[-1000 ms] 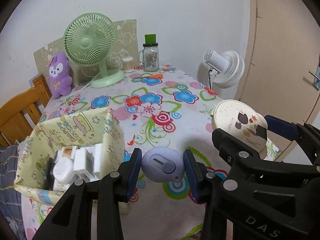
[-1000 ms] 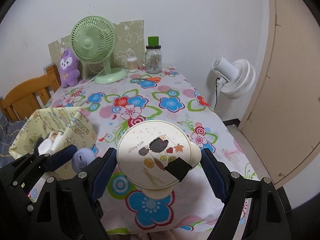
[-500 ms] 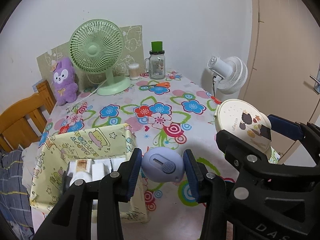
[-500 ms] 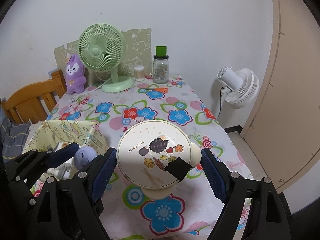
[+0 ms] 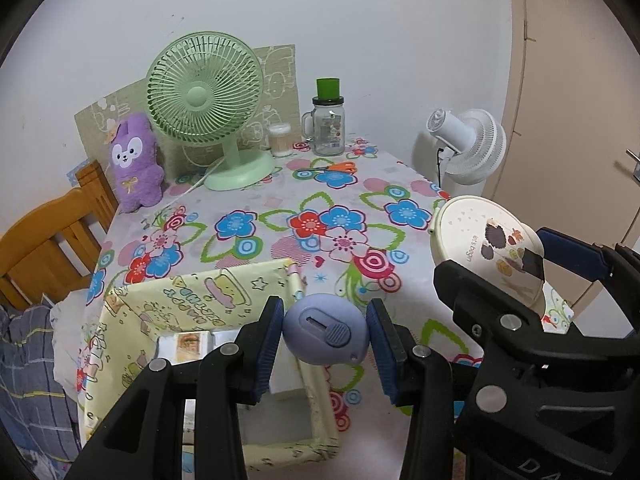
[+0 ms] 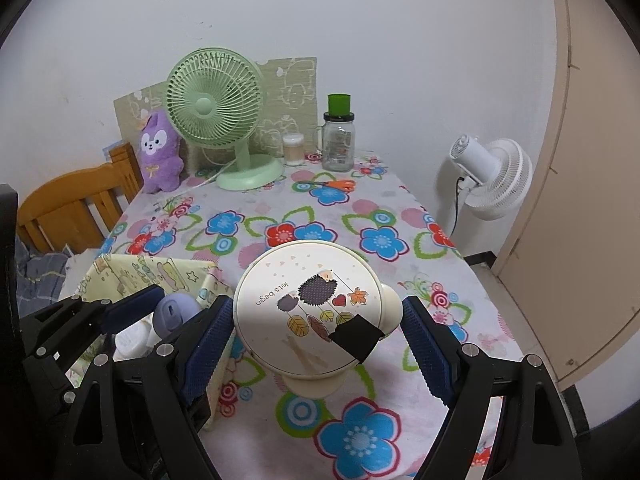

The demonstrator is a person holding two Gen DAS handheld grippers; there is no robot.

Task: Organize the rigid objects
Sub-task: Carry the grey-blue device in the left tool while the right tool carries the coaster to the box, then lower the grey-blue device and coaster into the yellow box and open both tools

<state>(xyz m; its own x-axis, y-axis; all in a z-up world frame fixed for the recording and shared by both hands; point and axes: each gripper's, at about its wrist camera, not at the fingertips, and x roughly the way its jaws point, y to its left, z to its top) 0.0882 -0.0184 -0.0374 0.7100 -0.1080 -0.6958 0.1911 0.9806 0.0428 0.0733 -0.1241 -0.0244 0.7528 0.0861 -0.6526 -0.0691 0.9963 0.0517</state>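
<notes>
My left gripper (image 5: pixel 326 340) is shut on a small lavender egg-shaped gadget (image 5: pixel 326 336) and holds it above the right edge of a yellow patterned box (image 5: pixel 200 300). The box holds white items (image 5: pixel 184 344). My right gripper (image 6: pixel 316 336) is shut on a round cream case with a hedgehog print (image 6: pixel 316 312), held above the floral tablecloth (image 6: pixel 320 220). The case also shows at the right of the left wrist view (image 5: pixel 484 248). The gadget (image 6: pixel 174 312) and the box (image 6: pixel 152 272) show at the left of the right wrist view.
At the back of the table stand a green fan (image 5: pixel 208 100), a purple plush (image 5: pixel 134 160), a glass jar with a green lid (image 5: pixel 328 124), a small white cup (image 5: pixel 280 140) and orange scissors (image 5: pixel 340 167). A wooden chair (image 5: pixel 48 240) is left; a white fan (image 5: pixel 468 144) right.
Both grippers have pulled back and risen, still holding their objects. The box now lies more directly under my left gripper, and more of the table shows.
</notes>
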